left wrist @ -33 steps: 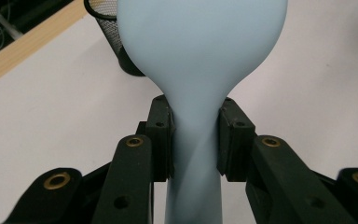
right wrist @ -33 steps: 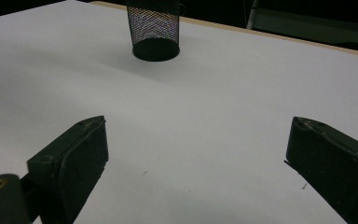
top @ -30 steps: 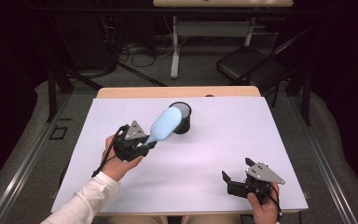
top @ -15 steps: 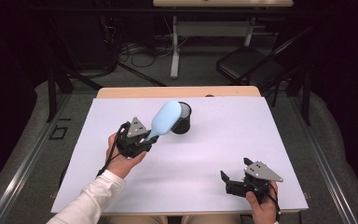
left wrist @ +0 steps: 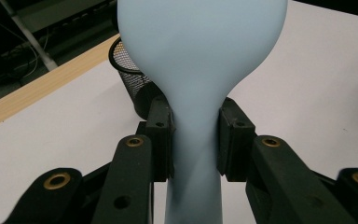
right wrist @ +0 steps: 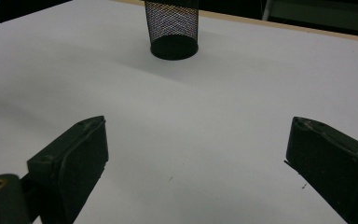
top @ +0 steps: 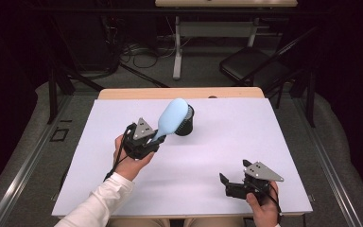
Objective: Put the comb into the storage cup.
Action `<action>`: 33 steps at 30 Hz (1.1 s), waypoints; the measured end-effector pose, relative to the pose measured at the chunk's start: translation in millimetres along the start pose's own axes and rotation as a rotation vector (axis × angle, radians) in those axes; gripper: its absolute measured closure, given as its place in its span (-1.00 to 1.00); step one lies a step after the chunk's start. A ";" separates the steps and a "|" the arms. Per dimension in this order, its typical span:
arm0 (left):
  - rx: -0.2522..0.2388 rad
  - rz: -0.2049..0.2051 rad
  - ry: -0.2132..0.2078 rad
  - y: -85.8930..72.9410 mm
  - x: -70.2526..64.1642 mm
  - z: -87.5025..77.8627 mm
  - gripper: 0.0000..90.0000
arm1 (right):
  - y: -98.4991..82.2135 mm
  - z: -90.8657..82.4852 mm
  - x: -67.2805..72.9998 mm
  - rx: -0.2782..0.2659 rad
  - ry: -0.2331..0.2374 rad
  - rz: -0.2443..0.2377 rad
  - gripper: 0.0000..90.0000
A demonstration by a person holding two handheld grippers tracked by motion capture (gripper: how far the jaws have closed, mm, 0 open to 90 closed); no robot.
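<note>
Left hand-held gripper (top: 157, 138) pinches pale blue brush (top: 172, 118) by neck; we see head tilted over mesh cup (top: 186, 124) just beyond, mid-desk (top: 217, 142). Right hand-held gripper (top: 227, 182) spread, well apart.

Both grippers were chunky matte black things, and the left gripper (top: 157, 138) and the right gripper (top: 226, 182) each carried a grey three-cornered plate on top with a thin black cable trailing back past the wrist. Up close the left one's jaws were flat black link arms with brass-coloured bushings at the pivots and small dark screw holes, ending in blocky black pads (left wrist: 161, 140), and the right one's pads (right wrist: 86, 154) looked like plain black slabs with slightly scuffed edges. The person wore a white long sleeve (top: 101, 203) on the left arm, cuff just behind the gripper.
</note>
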State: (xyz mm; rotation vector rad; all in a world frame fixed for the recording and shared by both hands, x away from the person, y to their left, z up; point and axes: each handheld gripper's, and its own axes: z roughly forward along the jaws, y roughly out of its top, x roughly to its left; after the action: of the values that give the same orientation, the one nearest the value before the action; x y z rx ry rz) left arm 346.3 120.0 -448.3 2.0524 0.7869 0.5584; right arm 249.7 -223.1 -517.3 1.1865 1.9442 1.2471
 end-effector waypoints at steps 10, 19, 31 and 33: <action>-0.048 -0.002 -0.005 4.7 -8.6 3.9 0.56 | 2.1 2.2 0.6 0.005 0.013 0.000 -0.88; -0.071 -0.013 -0.005 7.2 -14.0 8.3 0.56 | 5.9 0.1 -2.7 0.007 0.016 0.026 -0.88; -0.085 -0.025 -0.012 7.4 -17.0 12.4 0.56 | 14.9 4.5 -2.9 0.012 0.041 0.043 -0.84; -0.088 -0.025 -0.011 7.2 -17.5 12.4 0.56 | 17.1 5.6 -3.6 0.012 0.050 0.048 -0.84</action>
State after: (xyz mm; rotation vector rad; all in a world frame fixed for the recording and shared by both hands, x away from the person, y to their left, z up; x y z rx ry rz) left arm 344.1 97.6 -450.8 1.9604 0.7677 0.5577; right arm 262.4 -220.7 -504.3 1.2263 1.9724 1.3031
